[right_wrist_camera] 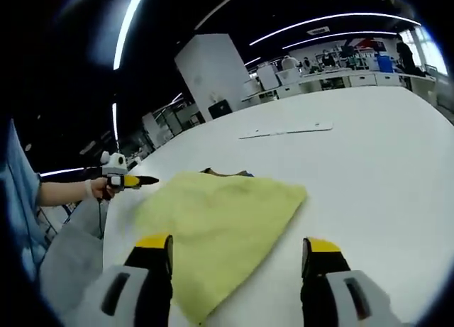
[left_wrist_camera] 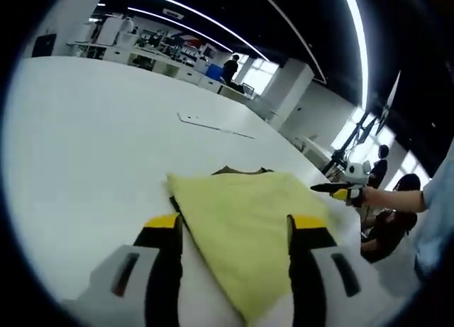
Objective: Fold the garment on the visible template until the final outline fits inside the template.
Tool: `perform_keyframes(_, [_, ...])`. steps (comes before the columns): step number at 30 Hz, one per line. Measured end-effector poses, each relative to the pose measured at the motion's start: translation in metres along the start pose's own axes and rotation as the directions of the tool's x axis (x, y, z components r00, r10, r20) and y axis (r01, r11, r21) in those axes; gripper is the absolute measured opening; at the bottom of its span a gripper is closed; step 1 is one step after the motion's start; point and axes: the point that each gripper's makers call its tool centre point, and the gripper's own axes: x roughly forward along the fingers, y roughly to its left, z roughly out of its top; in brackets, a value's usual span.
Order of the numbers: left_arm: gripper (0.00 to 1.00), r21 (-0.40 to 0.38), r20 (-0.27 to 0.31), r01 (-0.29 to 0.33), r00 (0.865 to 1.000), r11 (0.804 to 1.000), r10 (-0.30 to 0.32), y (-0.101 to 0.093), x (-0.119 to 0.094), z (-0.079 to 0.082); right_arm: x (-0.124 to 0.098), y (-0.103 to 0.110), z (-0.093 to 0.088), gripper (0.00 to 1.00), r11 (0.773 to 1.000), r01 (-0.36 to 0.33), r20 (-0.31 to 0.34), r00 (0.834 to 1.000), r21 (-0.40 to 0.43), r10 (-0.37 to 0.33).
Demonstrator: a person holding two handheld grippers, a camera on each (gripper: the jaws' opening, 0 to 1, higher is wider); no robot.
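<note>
Already folded into a compact yellow garment (left_wrist_camera: 248,235), the cloth lies flat on the white bench (left_wrist_camera: 85,142) near its edge, a dark template (left_wrist_camera: 241,170) peeking out behind it. Both left tongs (left_wrist_camera: 237,235) and right tongs (right_wrist_camera: 237,252) hover apart-jawed and empty above it, likely poised for another fold.

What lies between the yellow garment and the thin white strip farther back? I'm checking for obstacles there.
Nothing: in both gripper views, bare white table separates the folded yellow cloth garment from the thin white strip.
</note>
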Motion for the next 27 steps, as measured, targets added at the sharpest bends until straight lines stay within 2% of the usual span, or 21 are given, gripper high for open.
perform_keyframes(6, [0.59, 0.032, -0.021, 0.000, 1.000, 0.999, 0.000, -0.010, -0.012, -0.012, -0.007, 0.007, -0.003, 0.79, 1.000, -0.009, -0.006, 1.000, -0.018, 0.009])
perform_keyframes(11, [0.64, 0.104, -0.087, 0.001, 0.996, 0.995, 0.008, -0.017, -0.021, -0.025, -0.013, 0.011, -0.005, 0.81, 0.999, -0.009, -0.020, 1.000, -0.044, 0.008])
perform_keyframes(14, [0.59, 0.116, -0.089, 0.005, 0.996, 0.993, 0.005, -0.024, -0.027, -0.028, -0.018, 0.015, -0.009, 0.82, 0.998, -0.016, -0.034, 0.999, -0.064, 0.014])
perform_keyframes(18, [0.59, 0.129, -0.106, 0.005, 0.994, 0.992, 0.009, -0.025, -0.033, -0.036, -0.024, 0.026, -0.022, 0.76, 0.996, -0.055, -0.075, 0.996, -0.071, 0.050])
perform_keyframes(21, [0.58, 0.132, -0.121, 0.001, 0.993, 0.991, 0.015, -0.023, -0.037, -0.047, -0.027, 0.031, -0.031, 0.73, 0.994, -0.059, -0.091, 0.995, -0.095, 0.051])
perform_keyframes(24, [0.57, 0.112, -0.128, 0.002, 0.992, 0.994, 0.013, -0.021, -0.040, -0.056, -0.028, 0.034, -0.041, 0.68, 0.994, -0.066, -0.102, 0.993, -0.086, 0.057])
perform_keyframes(27, [0.54, 0.096, -0.129, -0.027, 0.991, 0.995, 0.039, -0.016, -0.042, -0.064, -0.029, 0.037, -0.050, 0.63, 0.995, -0.070, -0.116, 0.991, -0.076, 0.061])
